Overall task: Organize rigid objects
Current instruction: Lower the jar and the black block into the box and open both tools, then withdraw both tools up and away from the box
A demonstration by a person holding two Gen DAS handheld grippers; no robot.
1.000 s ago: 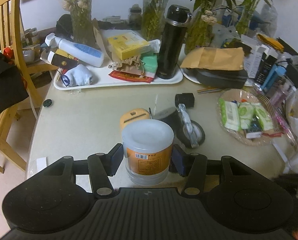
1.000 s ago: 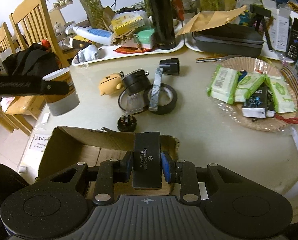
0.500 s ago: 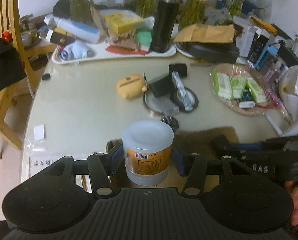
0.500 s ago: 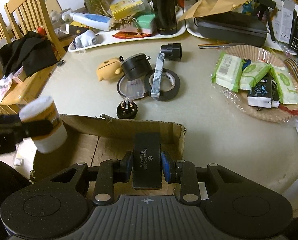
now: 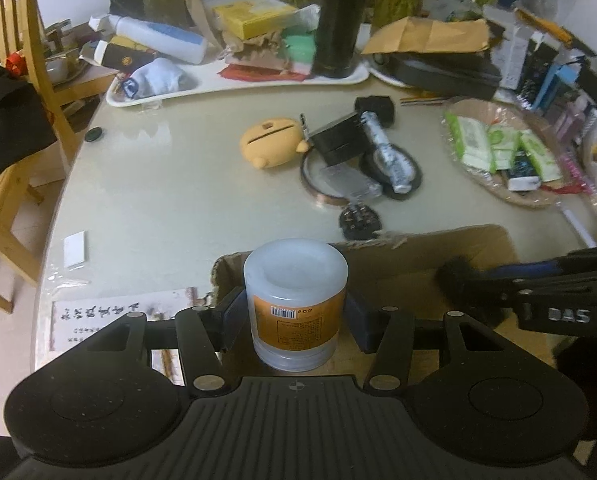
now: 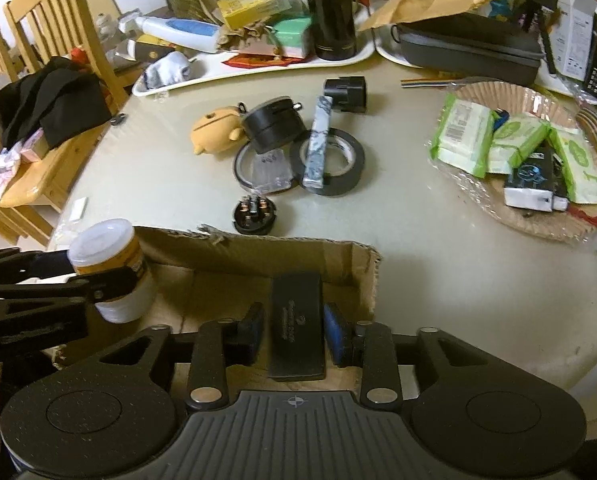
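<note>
Lowered into the cardboard box (image 5: 478,240) — jar (image 5: 295,304) clamped by left gripper (image 5: 292,318); right gripper (image 6: 294,330) just opened, freeing black block (image 6: 296,320).

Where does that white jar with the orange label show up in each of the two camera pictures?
Left wrist: the jar sits bottom centre, gripped between the left gripper's pads, over the cardboard box.
Right wrist: the jar is at the left edge, over the box's left end.
Shared landmark: the black round plug on the table just beyond the box's far wall.
</note>
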